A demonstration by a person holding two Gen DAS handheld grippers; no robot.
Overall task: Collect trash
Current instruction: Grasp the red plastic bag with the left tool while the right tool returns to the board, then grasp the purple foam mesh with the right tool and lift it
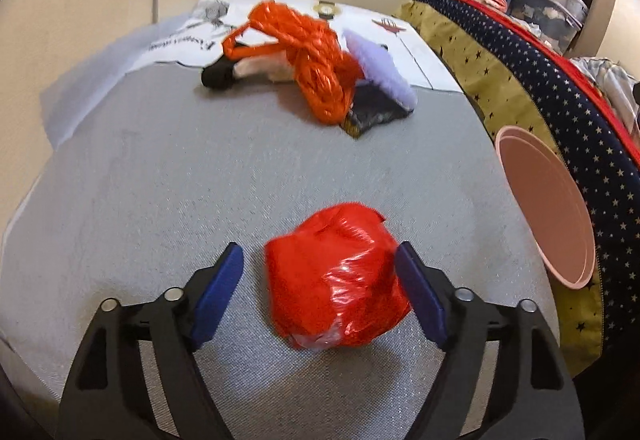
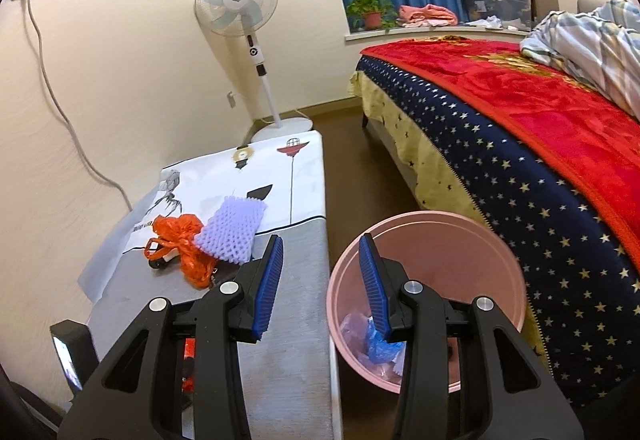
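Note:
A crumpled red plastic bag lies on the grey table. My left gripper is open with the bag between its jaws; the right pad touches it, the left stands apart. Farther back lie an orange plastic bag, a purple foam net and a dark wrapper. My right gripper is open and empty above the gap between the table and the pink bin. The bin holds blue and clear plastic scraps. The orange bag and foam net also show in the right wrist view.
The pink bin stands on the floor to the right of the table, against a bed with a starred cover. A standing fan is behind the table. A wall runs along the table's left side.

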